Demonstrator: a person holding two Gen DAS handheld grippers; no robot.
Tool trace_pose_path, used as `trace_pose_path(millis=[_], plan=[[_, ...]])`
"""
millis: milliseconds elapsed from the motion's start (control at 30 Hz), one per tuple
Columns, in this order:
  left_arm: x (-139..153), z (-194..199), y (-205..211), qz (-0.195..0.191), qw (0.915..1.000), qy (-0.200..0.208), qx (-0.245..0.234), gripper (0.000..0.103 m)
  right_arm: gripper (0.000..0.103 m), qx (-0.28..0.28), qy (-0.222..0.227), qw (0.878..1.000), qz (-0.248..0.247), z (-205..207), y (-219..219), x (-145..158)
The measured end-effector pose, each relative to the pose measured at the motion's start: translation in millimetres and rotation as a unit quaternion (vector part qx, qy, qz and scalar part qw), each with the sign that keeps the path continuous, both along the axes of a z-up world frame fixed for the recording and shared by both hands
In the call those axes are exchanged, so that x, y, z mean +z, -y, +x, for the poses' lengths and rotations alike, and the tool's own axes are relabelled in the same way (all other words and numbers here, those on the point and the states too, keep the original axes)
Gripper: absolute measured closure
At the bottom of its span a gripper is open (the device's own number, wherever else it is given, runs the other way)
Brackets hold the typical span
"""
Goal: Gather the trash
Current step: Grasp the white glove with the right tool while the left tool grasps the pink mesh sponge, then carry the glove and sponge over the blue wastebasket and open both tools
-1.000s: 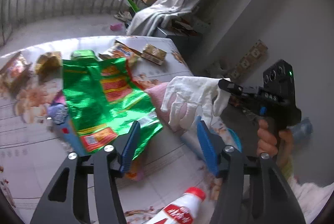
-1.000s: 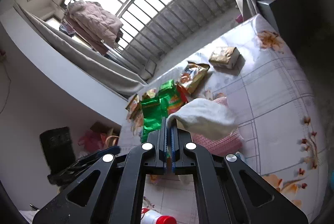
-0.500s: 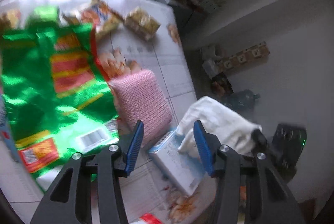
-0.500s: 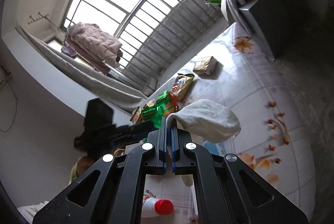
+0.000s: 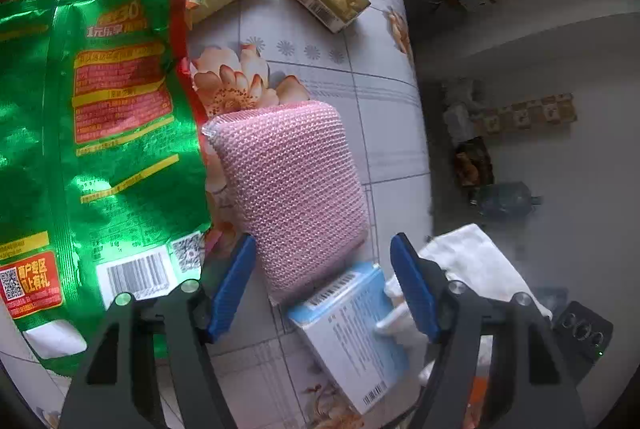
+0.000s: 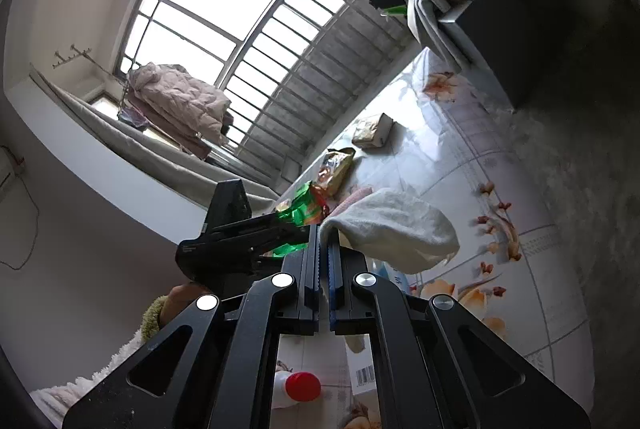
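Two handheld grippers work over a floral-patterned tablecloth [image 5: 360, 81] strewn with trash. Pointing down, the left gripper [image 5: 322, 283] has just been widening its jaws, which stand apart astride the near end of a pink knitted scouring pad [image 5: 292, 185], pads not yet touching; closing squarely on it seems the next move. To its right, the right gripper [image 6: 324, 241] is clamped on a limp white cloth glove [image 6: 394, 229]. A large green foil wrapper [image 5: 100, 133] lies left, a pale blue carton [image 5: 352, 333] nearer. No bin is visible.
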State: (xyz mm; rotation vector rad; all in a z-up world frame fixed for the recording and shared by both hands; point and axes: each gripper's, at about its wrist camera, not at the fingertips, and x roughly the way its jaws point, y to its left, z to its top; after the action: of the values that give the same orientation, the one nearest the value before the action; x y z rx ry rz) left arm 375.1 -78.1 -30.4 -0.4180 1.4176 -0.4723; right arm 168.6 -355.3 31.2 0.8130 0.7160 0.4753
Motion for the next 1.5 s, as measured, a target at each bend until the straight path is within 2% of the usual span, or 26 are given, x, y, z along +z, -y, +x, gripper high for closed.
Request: trace_pose_path(millis=[200,267,400,500,667,800,933,1267,1500], plan=[[-15,2,11,0.049,0.9985,0.019,0.015,0.035,0.101,-0.003,-0.002,1.000,0.014,-4,5,-7],[-18,0,8,0.046,0.9981,0.029,0.029,0.031,0.101,-0.002,-0.002,1.000,0.015,-6,5,-9],[-17,-5,12,0.059,0.9955,0.061,0.041,0.031,0.101,0.003,-0.008,1.000,0.017,-8,4,-13],[-16,-8,16,0.068,0.9935,0.082,0.041,0.043,0.101,0.003,-0.012,1.000,0.021,-9,4,-17],[-12,-14,16,0.068,0.9904,0.113,0.041,0.056,0.101,0.001,-0.016,1.000,0.025,-12,7,-21],[-1,-17,13,0.053,0.9879,0.140,0.042,0.071,0.101,-0.003,-0.017,1.000,0.025,-15,11,-22],[8,-22,9,0.028,0.9856,0.161,0.044,0.076,0.101,-0.008,-0.019,0.999,0.029,-16,13,-24],[45,-41,7,0.003,0.9719,0.234,0.029,0.078,0.101,-0.010,-0.020,0.999,0.028,-19,12,-22],[88,-64,-8,0.003,0.9559,0.293,0.015,0.078,0.101,-0.003,-0.001,1.000,0.029,-20,7,-10]])
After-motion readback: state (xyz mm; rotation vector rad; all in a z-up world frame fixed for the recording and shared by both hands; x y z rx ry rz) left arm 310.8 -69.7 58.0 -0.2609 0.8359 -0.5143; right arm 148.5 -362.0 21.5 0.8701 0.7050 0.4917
